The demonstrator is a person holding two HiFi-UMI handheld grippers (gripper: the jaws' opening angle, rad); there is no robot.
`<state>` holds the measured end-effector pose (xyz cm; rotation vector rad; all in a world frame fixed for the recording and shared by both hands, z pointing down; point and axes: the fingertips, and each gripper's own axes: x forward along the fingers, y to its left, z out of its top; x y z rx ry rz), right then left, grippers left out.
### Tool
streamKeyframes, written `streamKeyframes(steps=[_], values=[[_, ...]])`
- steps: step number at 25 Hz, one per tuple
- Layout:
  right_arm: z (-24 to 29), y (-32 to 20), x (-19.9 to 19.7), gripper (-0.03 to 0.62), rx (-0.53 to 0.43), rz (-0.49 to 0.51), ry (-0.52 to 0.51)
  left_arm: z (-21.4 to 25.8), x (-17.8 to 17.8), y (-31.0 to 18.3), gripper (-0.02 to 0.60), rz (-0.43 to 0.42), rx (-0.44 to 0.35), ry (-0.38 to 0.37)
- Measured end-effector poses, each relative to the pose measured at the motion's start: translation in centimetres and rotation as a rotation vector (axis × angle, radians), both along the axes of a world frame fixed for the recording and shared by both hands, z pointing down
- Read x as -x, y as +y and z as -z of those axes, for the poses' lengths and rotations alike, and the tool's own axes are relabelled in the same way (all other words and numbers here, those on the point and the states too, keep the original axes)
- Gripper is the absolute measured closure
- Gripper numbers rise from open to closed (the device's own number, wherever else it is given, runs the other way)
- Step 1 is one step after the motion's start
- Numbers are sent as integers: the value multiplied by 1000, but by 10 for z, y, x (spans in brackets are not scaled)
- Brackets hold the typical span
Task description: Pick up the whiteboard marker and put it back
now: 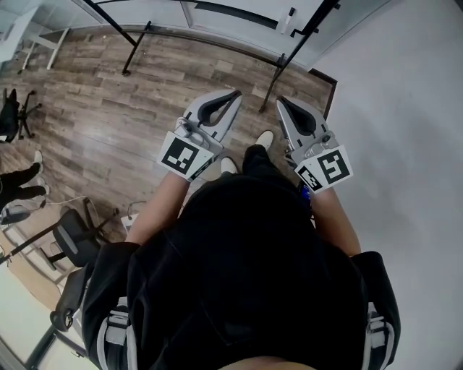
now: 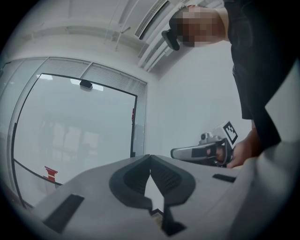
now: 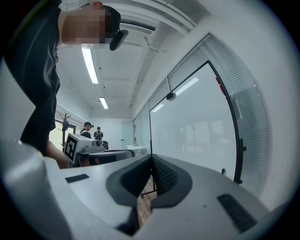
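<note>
No whiteboard marker shows clearly in any view. The black-framed whiteboard [image 1: 217,14] stands on a wheeled stand ahead of me; it also fills the left gripper view [image 2: 79,131] and the right gripper view [image 3: 197,126]. A small white item with a dark cap [image 1: 289,20] stands at the board's lower edge; I cannot tell what it is. My left gripper [image 1: 235,95] [image 2: 150,157] is shut and empty, pointing level at the board. My right gripper [image 1: 281,101] [image 3: 151,157] is beside it, also shut with nothing in it. Each gripper appears in the other's view: the right one [image 2: 201,151], the left one [image 3: 93,152].
The board's black stand legs [image 1: 134,54] rest on the wood floor. A white wall [image 1: 405,108] runs along the right. Office chairs [image 1: 18,115] [image 1: 72,242] and a person's legs [image 1: 22,181] are at the left. Two people [image 3: 91,130] stand far behind.
</note>
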<state>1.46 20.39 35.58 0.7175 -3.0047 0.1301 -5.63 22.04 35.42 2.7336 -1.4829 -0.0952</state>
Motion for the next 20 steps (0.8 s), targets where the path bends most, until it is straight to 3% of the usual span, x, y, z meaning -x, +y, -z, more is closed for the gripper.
streamKeyframes(steps=[20], values=[[-2, -113, 1, 600, -27, 23, 21, -1, -13, -112, 577, -14, 12, -26]])
